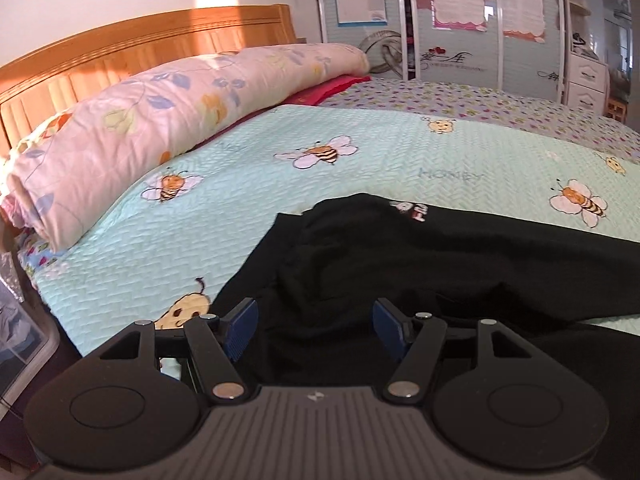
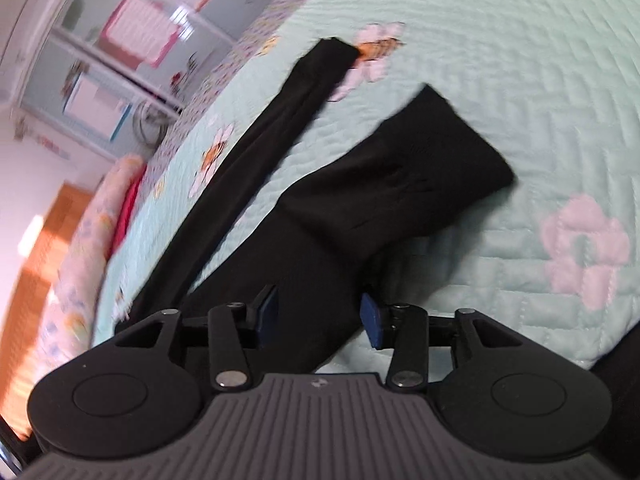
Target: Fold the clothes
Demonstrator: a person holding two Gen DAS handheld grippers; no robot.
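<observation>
the black garment [image 1: 400, 264] lies rumpled on the mint bee-print bedspread [image 1: 248, 184] of the bed, a small logo on its far edge. left tongs [image 1: 314, 330] hang spread above its near part, pads clear of the cloth. in the right wrist view the right tongs [image 2: 318, 320] are also spread, pinching nothing, with the garment's two long limbs [image 2: 400, 176] stretching away from them across the bedspread. a rolled floral quilt [image 1: 160, 120] lies far left by the wooden headboard [image 1: 132, 44].

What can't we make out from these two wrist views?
- Left wrist: near edge of the black garment hidden behind the left gripper.
- Left wrist: garment logo too small, creased.
- Right wrist: wardrobe posters motion-blurred.
- Right wrist: garment's near end hidden under the right gripper.
</observation>
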